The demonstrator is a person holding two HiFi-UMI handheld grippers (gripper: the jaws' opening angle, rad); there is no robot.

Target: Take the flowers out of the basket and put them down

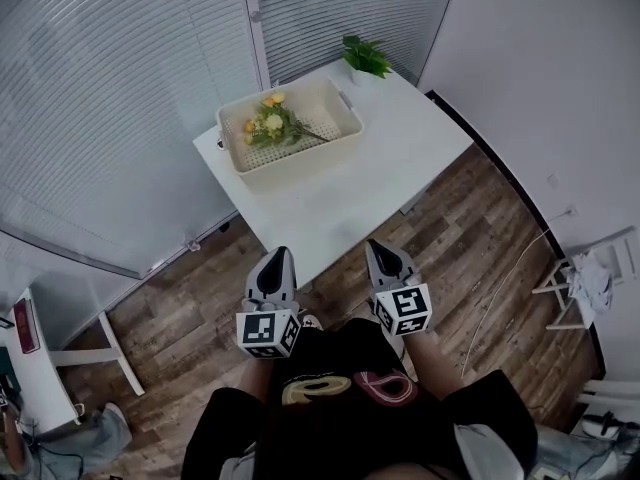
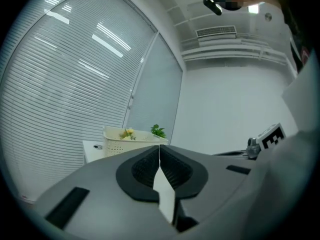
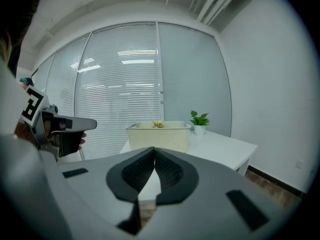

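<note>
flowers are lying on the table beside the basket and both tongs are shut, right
No. The flowers lie inside the basket, not beside it on the table; the head view shows this. The left tongs and right tongs are shut.

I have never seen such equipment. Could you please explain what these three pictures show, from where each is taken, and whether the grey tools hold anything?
There is no robot arm: a person holds two hand tools, the left gripper and the right gripper. The head view looks down from the person's head. The two gripper views come from a camera on each gripper, looking along its jaws. Both pairs of jaws are closed and hold nothing. On the white table stands a cream basket with yellow flowers lying inside, and a small potted plant at the far corner.
</note>
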